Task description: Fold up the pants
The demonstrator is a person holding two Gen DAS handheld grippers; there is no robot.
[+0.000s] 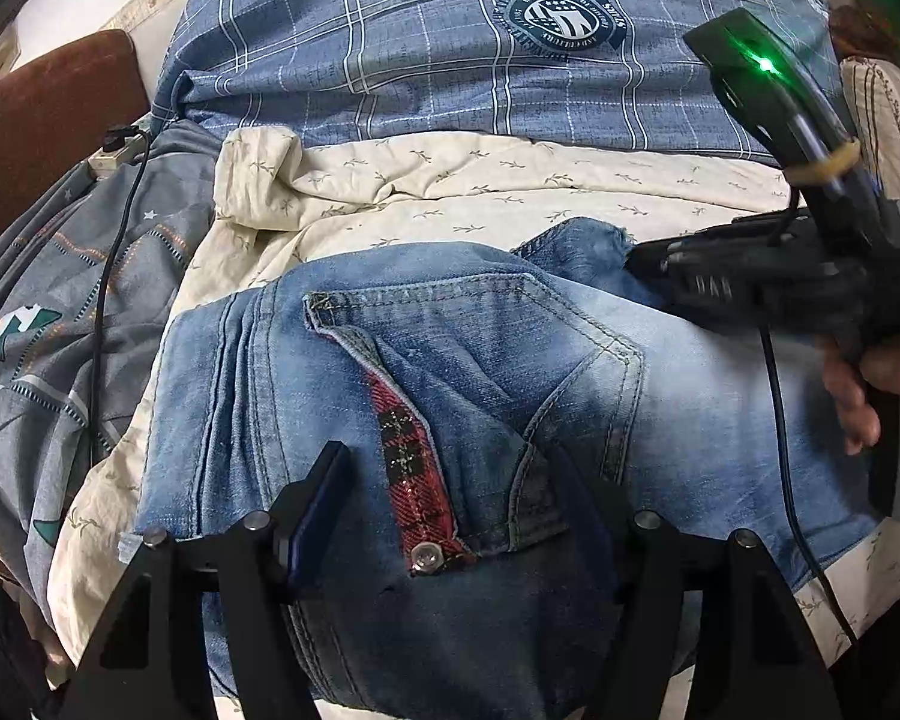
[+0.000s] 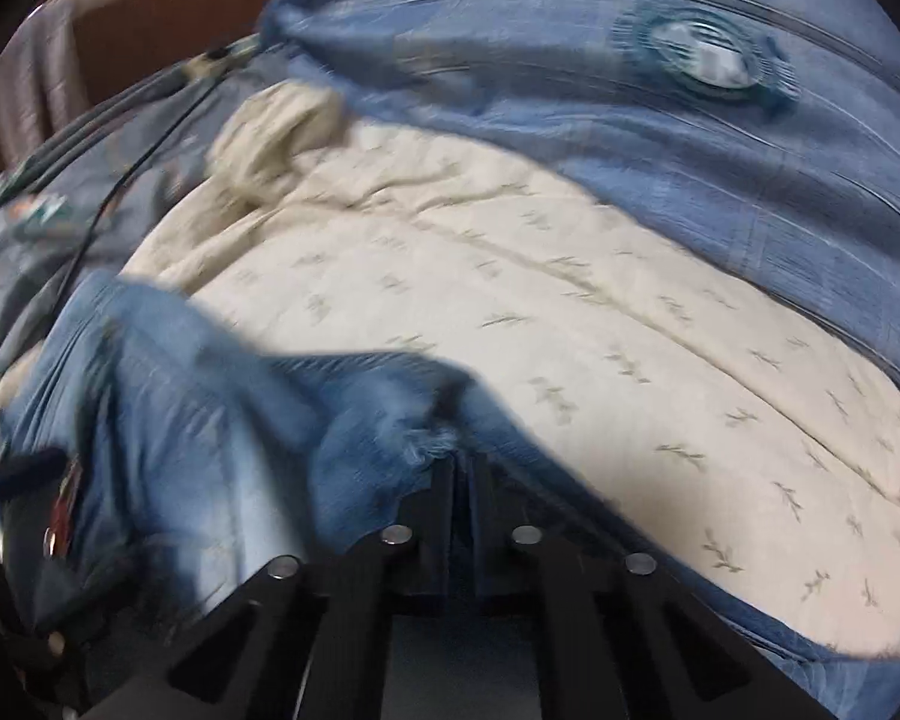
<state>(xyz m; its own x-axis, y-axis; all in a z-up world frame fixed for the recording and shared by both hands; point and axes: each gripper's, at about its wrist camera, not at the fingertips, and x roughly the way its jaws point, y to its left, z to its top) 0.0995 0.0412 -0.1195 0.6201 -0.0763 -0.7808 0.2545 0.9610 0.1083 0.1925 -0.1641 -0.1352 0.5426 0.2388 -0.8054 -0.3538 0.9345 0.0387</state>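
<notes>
Light blue jeans (image 1: 660,372) lie folded on a cream quilt (image 1: 450,192), back pocket up, with its red plaid lining (image 1: 414,456) showing. My left gripper (image 1: 450,462) hovers low over that pocket with its jaws wide apart; the denim lies between the fingers and the pads do not press on it. My right gripper (image 1: 636,261), held by a hand (image 1: 858,396), reaches in from the right at the frayed leg hem (image 1: 576,240). The blurred right wrist view shows the right gripper (image 2: 462,462) shut with the frayed hem (image 2: 420,444) pinched at its tips.
A blue plaid cover (image 1: 390,48) with a round emblem lies behind the quilt. Grey patterned bedding (image 1: 60,312) with a black cable (image 1: 111,264) and a plug strip (image 1: 111,153) is at the left. A brown board (image 1: 48,114) stands beyond it.
</notes>
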